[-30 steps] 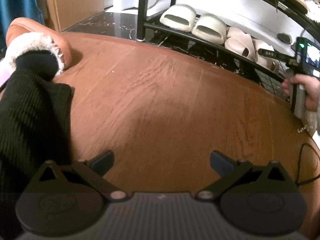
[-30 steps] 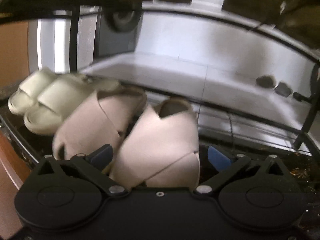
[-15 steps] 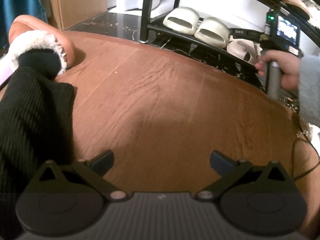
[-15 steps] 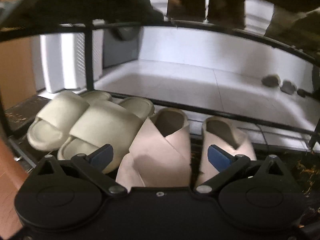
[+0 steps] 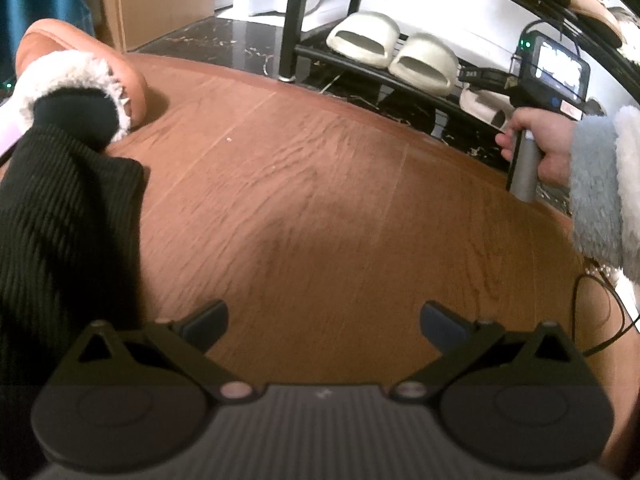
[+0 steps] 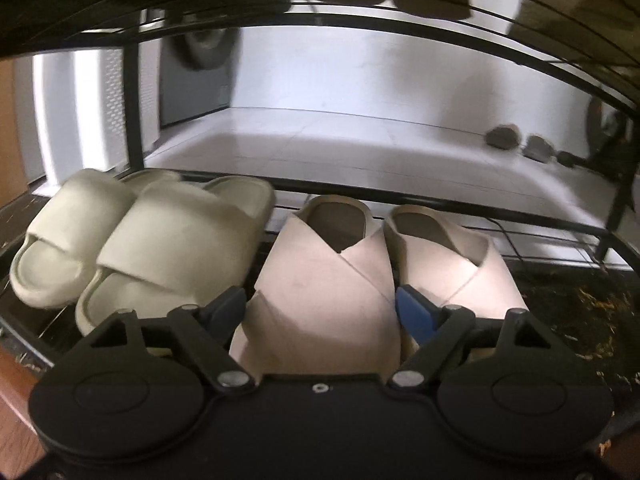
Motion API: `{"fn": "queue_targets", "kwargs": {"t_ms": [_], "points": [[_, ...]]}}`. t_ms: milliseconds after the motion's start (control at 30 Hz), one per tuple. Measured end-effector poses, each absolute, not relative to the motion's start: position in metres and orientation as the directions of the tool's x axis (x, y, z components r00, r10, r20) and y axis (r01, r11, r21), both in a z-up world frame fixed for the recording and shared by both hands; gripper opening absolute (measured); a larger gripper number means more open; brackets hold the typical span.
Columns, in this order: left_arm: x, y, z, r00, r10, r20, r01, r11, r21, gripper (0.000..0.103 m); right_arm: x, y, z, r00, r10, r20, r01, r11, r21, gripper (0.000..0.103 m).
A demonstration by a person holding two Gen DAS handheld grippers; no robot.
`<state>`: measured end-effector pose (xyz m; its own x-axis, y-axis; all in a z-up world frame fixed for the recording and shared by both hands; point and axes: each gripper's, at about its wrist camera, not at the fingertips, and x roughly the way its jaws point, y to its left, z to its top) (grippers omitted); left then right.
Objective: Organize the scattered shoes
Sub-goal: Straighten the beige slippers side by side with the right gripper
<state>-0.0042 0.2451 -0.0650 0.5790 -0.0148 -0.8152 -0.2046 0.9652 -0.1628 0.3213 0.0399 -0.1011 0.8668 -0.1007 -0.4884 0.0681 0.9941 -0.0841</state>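
Right gripper [image 6: 320, 306] had been narrowing its jaws around the left pink cross-strap rubber slipper [image 6: 320, 280] on the black wire rack shelf [image 6: 440, 202]; contact unclear. Likely step: straightening it; next, finish closing.

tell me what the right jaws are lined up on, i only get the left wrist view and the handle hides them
observer: The right gripper has its jaws either side of the left pink crossover slipper. They have just been closing on it.
operator: gripping yet
observer: Not that I can confirm. The pads sit close to its sides but do not clearly press.
operator: where's its partner
observer: The other pink slipper lies just to the right on the same shelf, toe toward the camera, outside the jaws.
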Motion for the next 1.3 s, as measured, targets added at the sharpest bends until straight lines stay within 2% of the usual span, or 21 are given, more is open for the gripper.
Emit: {"fn": "queue_targets", "kwargs": {"t_ms": [67,167,300,400,500,633,700,733,767,1167,1233,1267,1300], "points": [[-0.004,0.245,-0.065,0.581,-0.015,-0.814,-0.201,0.966,-0.162,0.102,0.321,0.040,-0.101,0.866,-0.099,-0.490,0.062,0.994,-0.092,0.086],[-0.005,0.244,-0.064,0.586,-0.014,-0.810,-0.196,0.968,-0.158,0.102,0.316,0.038,-0.099,0.870,-0.058,-0.490,0.022,0.997,-0.079,0.101],[-0.006,0.245,-0.064,0.587,-0.014,-0.809,-0.202,0.966,-0.164,0.102,0.280,0.033,-0.081,0.922,0.050,-0.385,-0.112,0.983,-0.142,0.103],[-0.006,0.245,-0.064,0.588,-0.017,-0.809,-0.203,0.965,-0.167,0.102,0.261,0.011,-0.075,0.945,0.031,-0.327,-0.106,0.971,-0.215,0.103],[-0.006,0.244,-0.063,0.589,-0.016,-0.808,-0.198,0.966,-0.164,0.102,0.264,-0.021,-0.079,0.934,-0.034,-0.357,-0.047,0.975,-0.215,0.103],[-0.005,0.243,-0.065,0.584,-0.013,-0.811,-0.193,0.969,-0.154,0.102,0.271,-0.042,-0.090,0.908,-0.051,-0.415,-0.037,0.979,-0.201,0.103],[-0.005,0.244,-0.065,0.583,-0.013,-0.812,-0.197,0.968,-0.157,0.102,0.277,-0.051,-0.095,0.888,-0.041,-0.458,-0.013,0.994,-0.113,0.097],[-0.005,0.244,-0.065,0.583,-0.013,-0.812,-0.199,0.967,-0.158,0.102,0.279,-0.054,-0.096,0.882,-0.034,-0.471,-0.003,0.997,-0.079,0.085],[-0.005,0.244,-0.065,0.582,-0.012,-0.813,-0.200,0.967,-0.158,0.102,0.280,-0.054,-0.098,0.875,-0.032,-0.483,0.009,0.999,-0.051,0.085],[-0.005,0.244,-0.065,0.588,-0.016,-0.809,-0.194,0.968,-0.160,0.102,0.283,-0.048,-0.103,0.879,-0.060,-0.473,0.043,0.998,-0.046,0.085],[-0.005,0.243,-0.064,0.590,-0.012,-0.807,-0.195,0.968,-0.157,0.102,0.282,-0.049,-0.103,0.874,-0.064,-0.482,0.043,0.998,-0.053,0.089],[-0.005,0.242,-0.064,0.592,-0.009,-0.806,-0.193,0.969,-0.153,0.102,0.282,-0.048,-0.101,0.868,-0.084,-0.490,0.063,0.996,-0.060,0.101],[-0.006,0.241,-0.063,0.597,-0.005,-0.802,-0.188,0.971,-0.146,0.102,0.280,-0.047,-0.099,0.865,-0.115,-0.488,0.094,0.993,-0.066,0.103]]}}
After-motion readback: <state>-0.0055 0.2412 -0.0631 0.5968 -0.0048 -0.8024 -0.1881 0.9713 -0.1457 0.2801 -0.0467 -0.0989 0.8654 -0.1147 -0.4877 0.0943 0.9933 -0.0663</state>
